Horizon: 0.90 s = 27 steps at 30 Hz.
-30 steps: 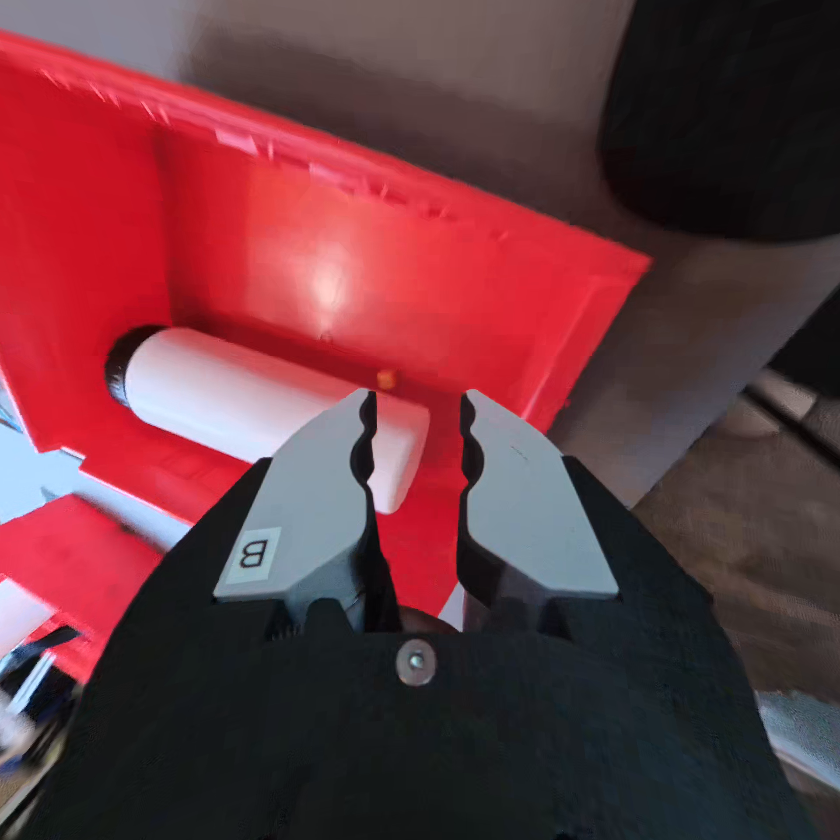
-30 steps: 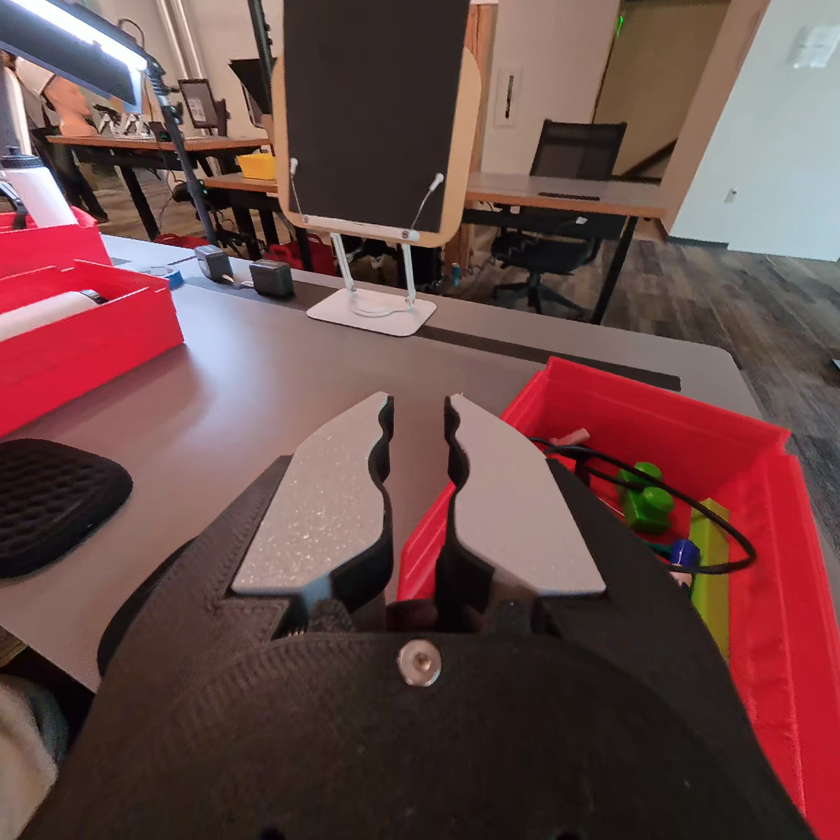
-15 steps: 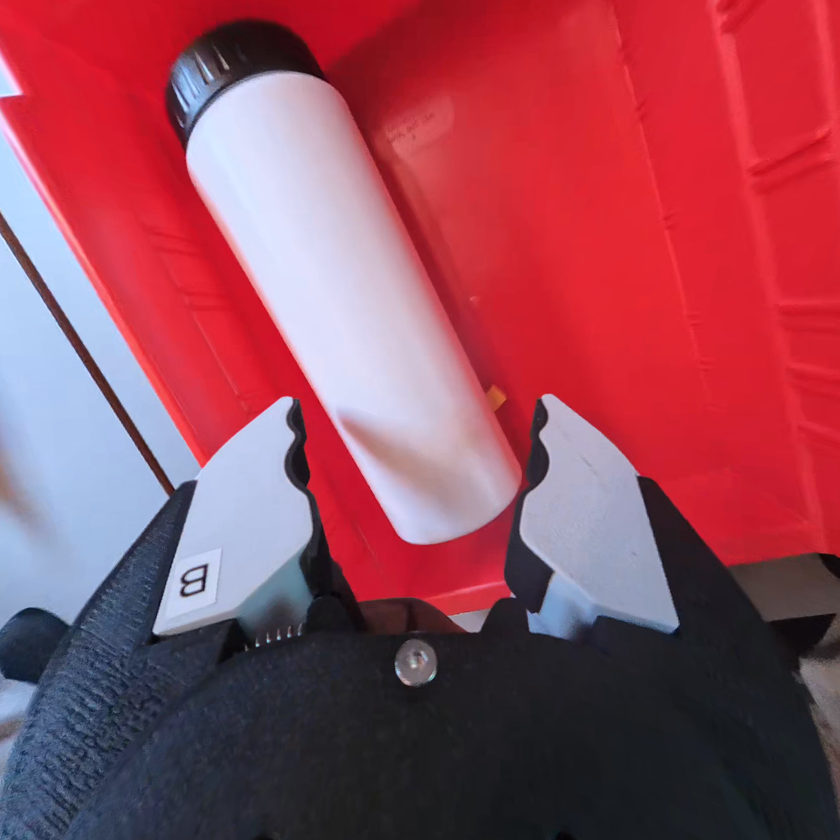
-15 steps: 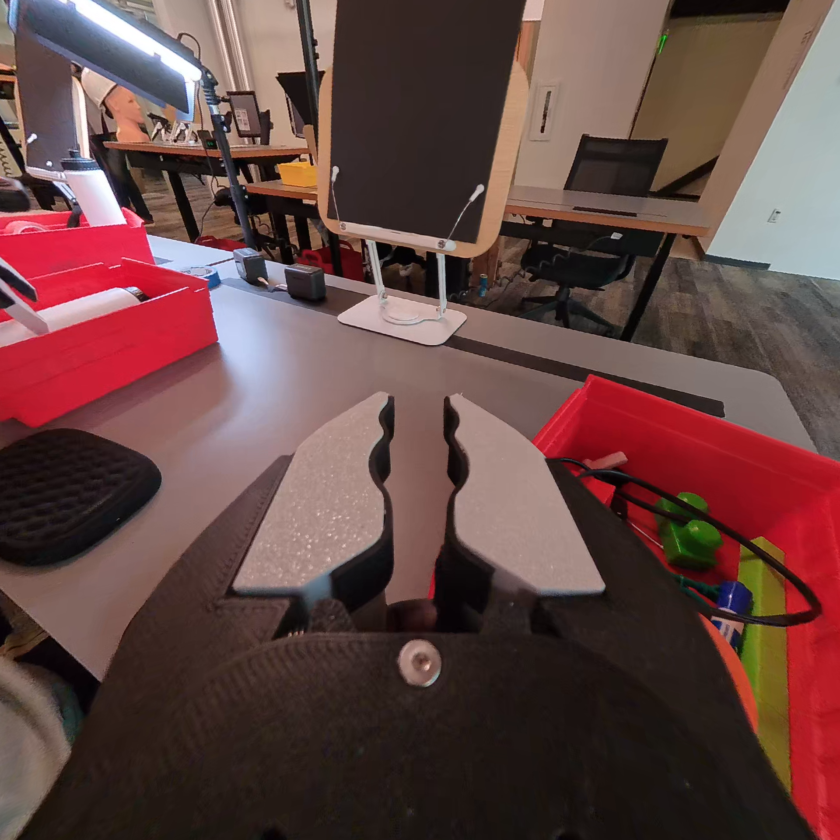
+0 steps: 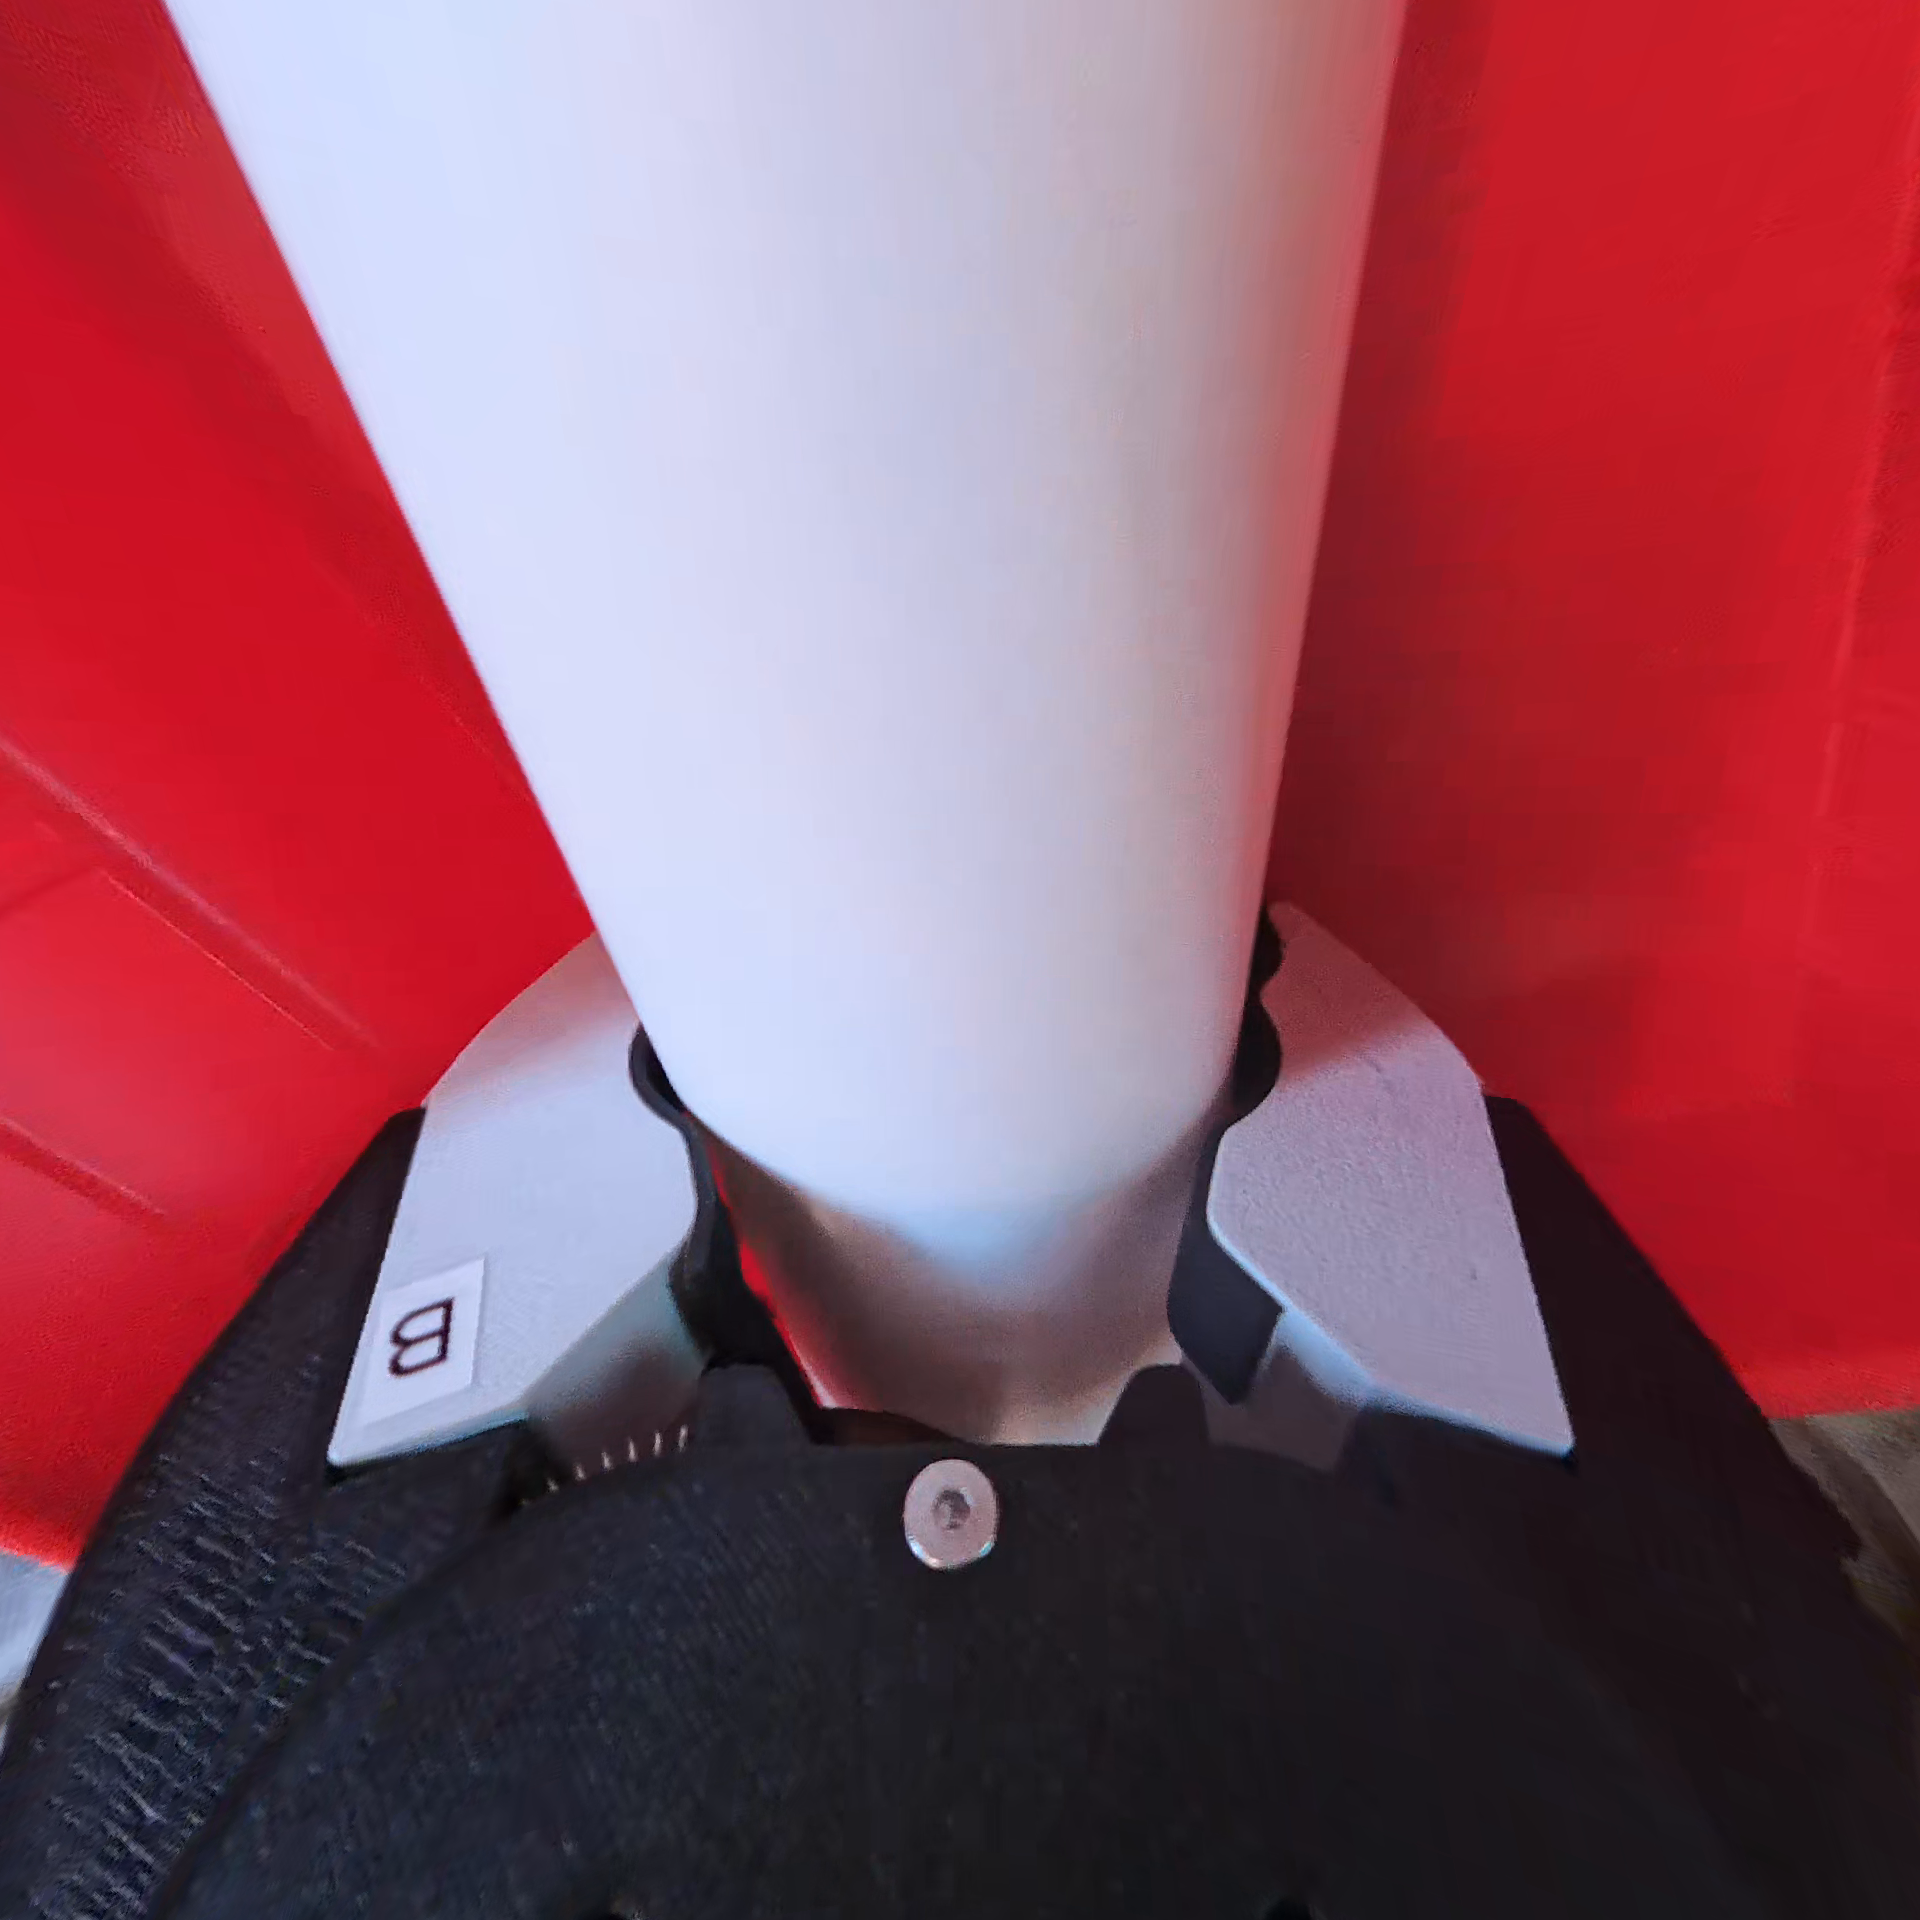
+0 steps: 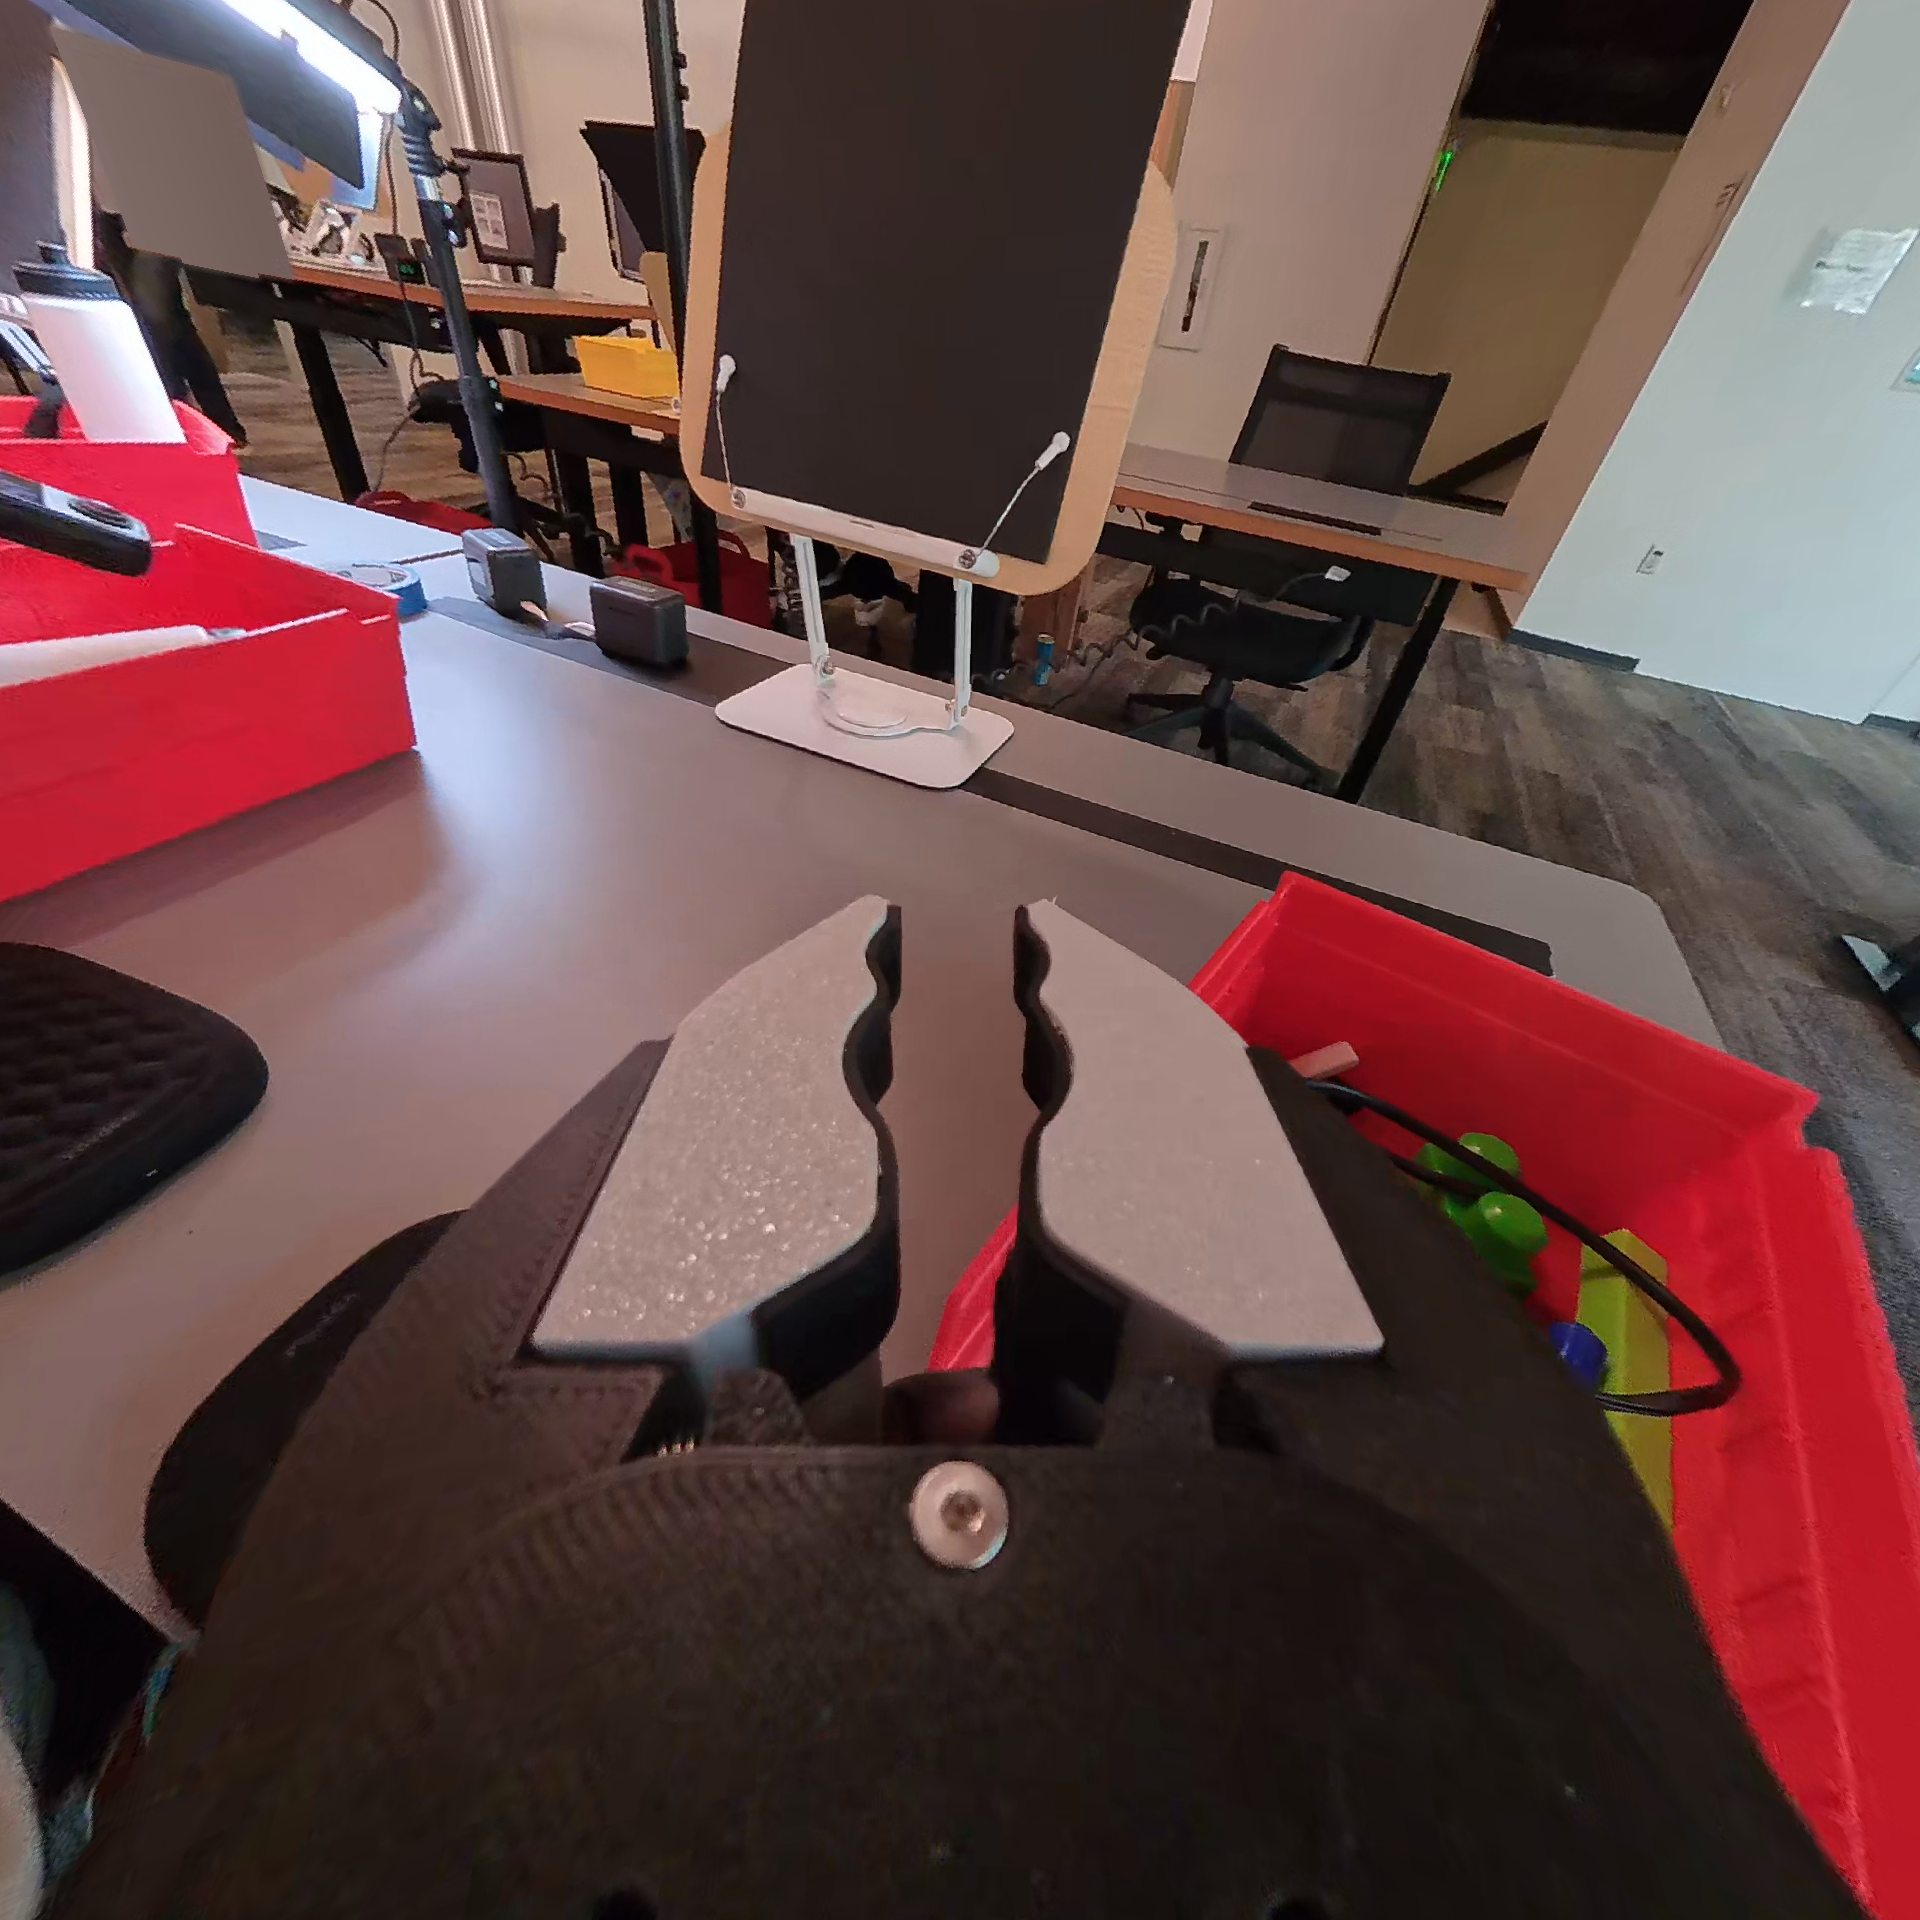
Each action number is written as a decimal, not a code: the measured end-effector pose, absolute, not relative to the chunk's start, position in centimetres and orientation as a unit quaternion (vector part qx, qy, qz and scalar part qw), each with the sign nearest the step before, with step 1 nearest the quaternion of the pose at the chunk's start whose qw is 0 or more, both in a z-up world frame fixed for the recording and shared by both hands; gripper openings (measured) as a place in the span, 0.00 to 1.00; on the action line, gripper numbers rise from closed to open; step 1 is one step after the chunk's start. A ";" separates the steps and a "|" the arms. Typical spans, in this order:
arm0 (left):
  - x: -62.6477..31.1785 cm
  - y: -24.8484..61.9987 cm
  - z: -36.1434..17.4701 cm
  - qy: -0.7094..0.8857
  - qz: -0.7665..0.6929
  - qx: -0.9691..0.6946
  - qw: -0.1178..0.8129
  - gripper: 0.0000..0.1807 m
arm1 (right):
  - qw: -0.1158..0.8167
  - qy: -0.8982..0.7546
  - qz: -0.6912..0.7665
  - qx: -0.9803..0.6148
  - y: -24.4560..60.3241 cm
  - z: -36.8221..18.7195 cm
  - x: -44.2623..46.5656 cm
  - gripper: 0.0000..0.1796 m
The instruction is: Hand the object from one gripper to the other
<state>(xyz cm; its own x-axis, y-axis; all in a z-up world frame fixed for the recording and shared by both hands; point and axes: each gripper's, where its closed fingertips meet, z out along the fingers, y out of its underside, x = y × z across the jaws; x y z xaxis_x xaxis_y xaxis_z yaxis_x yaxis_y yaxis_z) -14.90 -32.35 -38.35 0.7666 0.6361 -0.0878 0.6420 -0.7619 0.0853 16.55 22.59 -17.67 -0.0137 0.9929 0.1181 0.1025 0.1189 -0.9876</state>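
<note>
The grey table [image 6: 644, 894] fills the middle of the right wrist view, with a red bin [image 6: 208, 707] at the left edge and a second red bin [image 6: 1558, 1091], holding green pieces and a black cable, at the lower right. In the left wrist view the red bin's floor [image 5: 208, 727] spreads behind a white bottle [image 5: 831, 520] that runs from the top of the frame down to the centre, lying inside that bin. The left gripper [image 5: 935, 1039] has its jaws spread around the bottle's rounded bottom end, the pads at or very close to its sides; whether they press on it yet cannot be told. The right gripper [image 6: 956, 925] hovers over the table with jaws slightly parted and nothing between them. To grasp well, the left gripper should probably close squarely on the smooth cylinder, seating it in the scalloped pads, since a hold this near the end could let the long body sag or slip when lifted.
</note>
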 end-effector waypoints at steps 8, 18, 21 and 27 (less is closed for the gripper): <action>-15.7 -31.2 -33.2 0.332 -0.086 0.938 -0.056 0.57 | 0.494 -0.561 0.449 -0.489 22.1 -17.9 16.1 0.11; -10.6 -20.1 -18.0 0.223 -0.132 0.831 -0.492 0.57 | 0.421 -0.576 0.538 -0.448 17.4 -17.4 15.4 0.11; -6.2 -15.7 -15.4 0.160 -0.107 0.786 -0.588 0.57 | 0.404 -0.584 0.563 -0.423 15.5 -17.0 15.5 0.12; 1.8 -7.6 -17.3 0.081 -0.053 0.737 -0.669 0.57 | 0.365 -0.596 0.617 -0.362 11.4 -16.2 16.0 0.17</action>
